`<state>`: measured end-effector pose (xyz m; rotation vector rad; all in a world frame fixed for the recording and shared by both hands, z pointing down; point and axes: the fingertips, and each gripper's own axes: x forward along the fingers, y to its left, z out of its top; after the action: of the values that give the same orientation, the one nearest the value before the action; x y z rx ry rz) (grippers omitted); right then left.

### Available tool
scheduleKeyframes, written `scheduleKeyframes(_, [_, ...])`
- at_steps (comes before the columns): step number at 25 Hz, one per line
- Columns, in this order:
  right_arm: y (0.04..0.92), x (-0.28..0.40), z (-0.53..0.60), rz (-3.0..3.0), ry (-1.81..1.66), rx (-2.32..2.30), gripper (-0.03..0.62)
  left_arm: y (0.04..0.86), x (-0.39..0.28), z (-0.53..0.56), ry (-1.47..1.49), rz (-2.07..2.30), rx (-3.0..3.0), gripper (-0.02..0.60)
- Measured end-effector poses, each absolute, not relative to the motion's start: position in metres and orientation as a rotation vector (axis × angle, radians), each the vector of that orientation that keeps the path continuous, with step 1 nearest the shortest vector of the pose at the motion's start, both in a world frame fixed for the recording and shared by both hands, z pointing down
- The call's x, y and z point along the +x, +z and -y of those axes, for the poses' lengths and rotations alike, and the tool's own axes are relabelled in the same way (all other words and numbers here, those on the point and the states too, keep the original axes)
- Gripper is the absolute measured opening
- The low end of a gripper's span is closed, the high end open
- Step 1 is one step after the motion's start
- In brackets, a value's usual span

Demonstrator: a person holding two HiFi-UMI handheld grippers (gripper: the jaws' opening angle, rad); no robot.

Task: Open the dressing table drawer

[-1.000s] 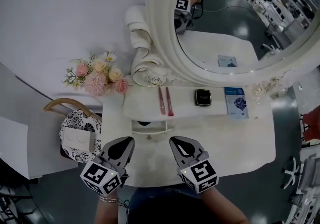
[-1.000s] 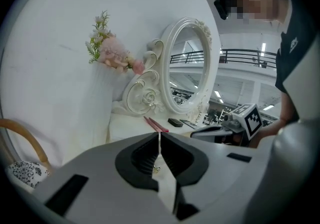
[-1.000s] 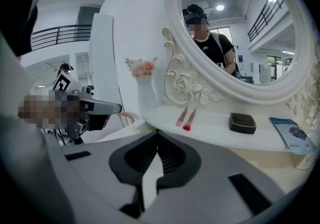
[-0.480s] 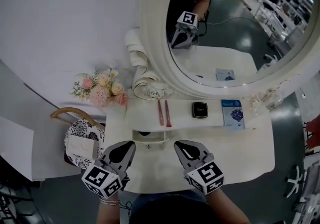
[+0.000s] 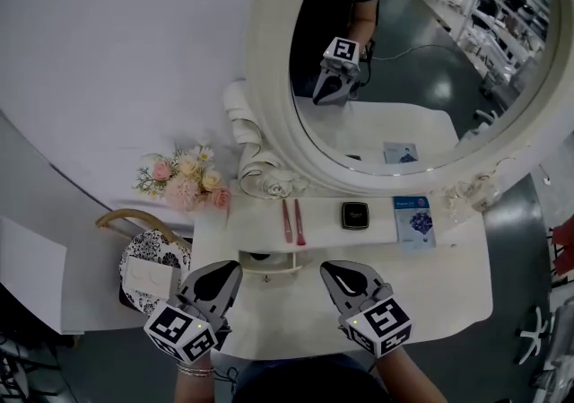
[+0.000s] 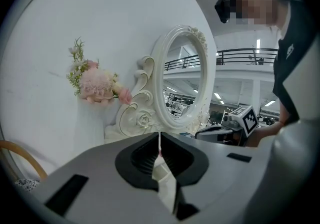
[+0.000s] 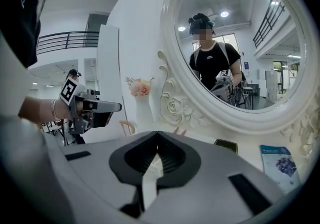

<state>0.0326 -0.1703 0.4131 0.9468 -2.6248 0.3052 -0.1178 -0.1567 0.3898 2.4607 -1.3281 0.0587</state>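
Your white dressing table point(image 5: 439, 289), white carved mirror frame point(image 5: 269, 179), pink and cream flowers point(image 5: 184, 184), two pink brushes point(image 5: 291, 222), black compact point(image 5: 355, 214), blue booklet point(image 5: 415, 222), black-and-white fabric point(image 5: 134, 247) (a damask-like print), grey left gripper point(image 5: 226, 268) and right gripper point(image 5: 334, 270), black-on-white marker cubes.

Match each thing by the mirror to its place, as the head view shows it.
1 flowers
2 pink brushes
3 black compact
4 blue booklet

A rightmost on the shelf
B left of the mirror frame
C between brushes and booklet
D leftmost on the shelf

Pairs: 1-B, 2-D, 3-C, 4-A.
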Motion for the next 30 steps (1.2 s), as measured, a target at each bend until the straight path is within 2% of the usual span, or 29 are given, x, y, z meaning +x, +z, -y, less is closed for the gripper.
scheduleKeyframes(30, [0.322,0.06,0.188,2.768,0.107,1.085,0.018,0.338,-0.145,0.151,0.022,1.436,2.515,0.028])
